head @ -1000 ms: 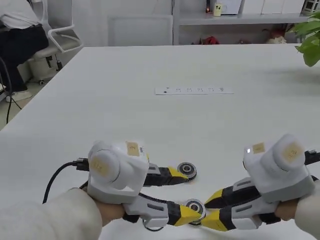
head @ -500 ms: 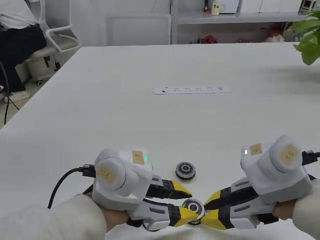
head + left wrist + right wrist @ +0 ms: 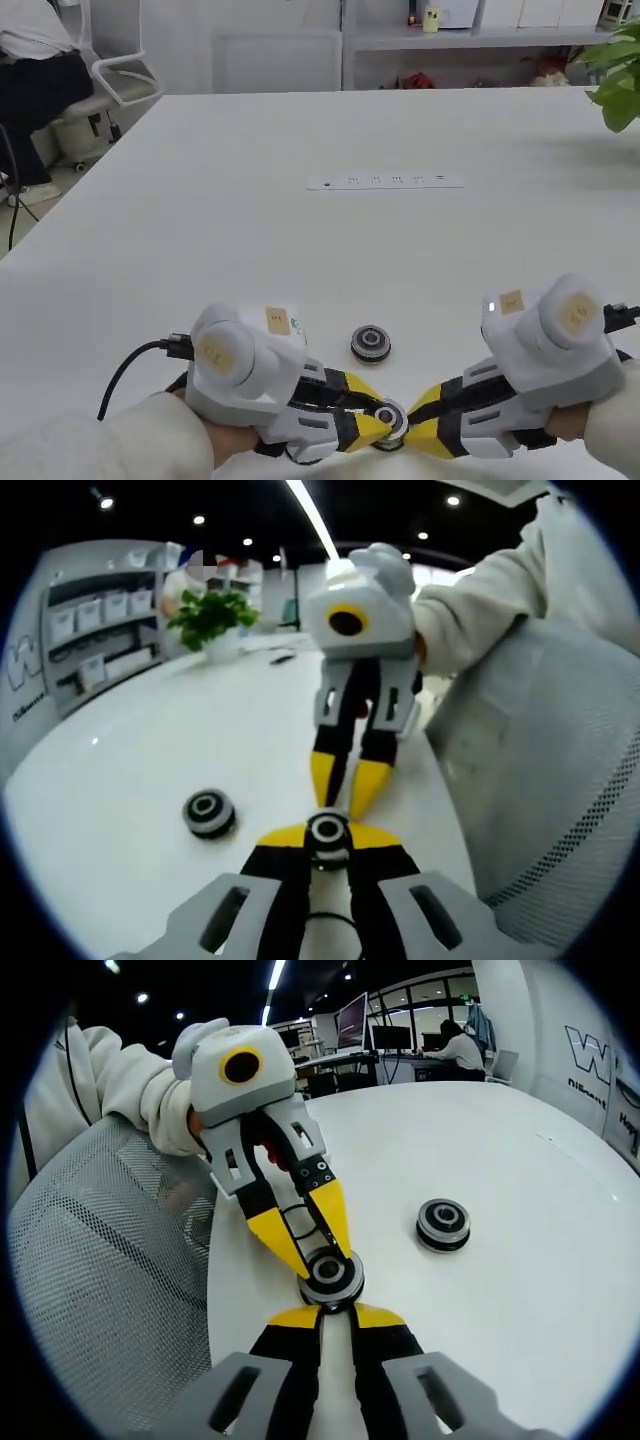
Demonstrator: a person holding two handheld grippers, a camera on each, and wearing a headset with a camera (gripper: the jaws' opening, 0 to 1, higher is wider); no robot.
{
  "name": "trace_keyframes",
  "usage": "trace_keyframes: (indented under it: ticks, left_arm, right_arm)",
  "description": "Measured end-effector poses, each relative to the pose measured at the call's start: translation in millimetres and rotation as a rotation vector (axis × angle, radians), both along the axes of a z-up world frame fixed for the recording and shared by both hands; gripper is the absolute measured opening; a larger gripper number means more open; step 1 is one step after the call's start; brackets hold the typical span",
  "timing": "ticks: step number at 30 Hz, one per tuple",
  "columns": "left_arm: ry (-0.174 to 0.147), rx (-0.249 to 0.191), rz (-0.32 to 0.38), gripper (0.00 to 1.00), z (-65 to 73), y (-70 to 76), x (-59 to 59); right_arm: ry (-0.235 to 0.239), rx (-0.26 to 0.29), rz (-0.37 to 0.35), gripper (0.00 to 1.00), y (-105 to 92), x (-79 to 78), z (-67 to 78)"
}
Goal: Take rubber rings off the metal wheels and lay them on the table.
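Wide white bench (image 3: 300,230) in front of us, and all the action is tight against its near edge, towards the middle. Two tools meet there nose to nose. The left tool (image 3: 372,422) comes in from the near-left corner side and the right tool (image 3: 415,418) from the near-right, with their yellow tips all but touching. Further out, towards the bench's centre, a power strip (image 3: 385,181) lies flat, well apart from the work. Now the wheels. The free wheel (image 3: 371,342) sits flat on the bench just beyond the tips, hub up and untouched, ring on by the look of it. The held wheel (image 3: 332,1273) is the one that matters. The left gripper view has it clamped between the left tool's two jaws, one on each side. The right tool's jaws are drawn close together, tips right at the wheel's rim from the opposite side. Whether they have actually nipped the rubber ring (image 3: 333,1297) I can't tell. Here's the hinge of it: the wheel lies dead ahead of both tools, between them, hub up towards the head camera. I'd judge the ring has to peel off along that hub line while the left tool anchors the metal, and the right tool is the one placed to do the peeling.
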State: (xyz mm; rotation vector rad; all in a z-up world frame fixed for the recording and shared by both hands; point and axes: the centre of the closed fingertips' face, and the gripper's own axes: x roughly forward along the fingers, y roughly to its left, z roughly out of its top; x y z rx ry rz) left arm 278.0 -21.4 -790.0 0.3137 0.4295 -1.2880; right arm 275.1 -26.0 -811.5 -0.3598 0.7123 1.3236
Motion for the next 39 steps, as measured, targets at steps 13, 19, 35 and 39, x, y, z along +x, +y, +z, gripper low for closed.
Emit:
trace_keyframes:
  ticks: [13, 19, 35, 39]
  left_arm:
    - [-0.017, -0.003, -0.004, 0.14, -0.8, 0.2, -0.8]
    - [-0.017, -0.008, -0.003, 0.14, -0.8, 0.1, -0.5]
    - [-0.017, -0.011, -0.002, 0.14, -1.5, 1.1, -0.7]
    - [-0.018, -0.009, -0.002, 0.14, -1.4, 0.9, -0.5]
  right_arm:
    - [0.044, 0.001, -0.054, 0.0, -1.3, 4.4, -1.3]
    - [0.119, 0.021, -0.109, 0.0, -3.7, 6.5, -0.4]
    - [0.333, 0.132, -0.278, 0.0, -6.0, 12.5, 9.6]
    - [0.398, 0.166, -0.32, 0.0, -6.5, 12.9, 10.3]
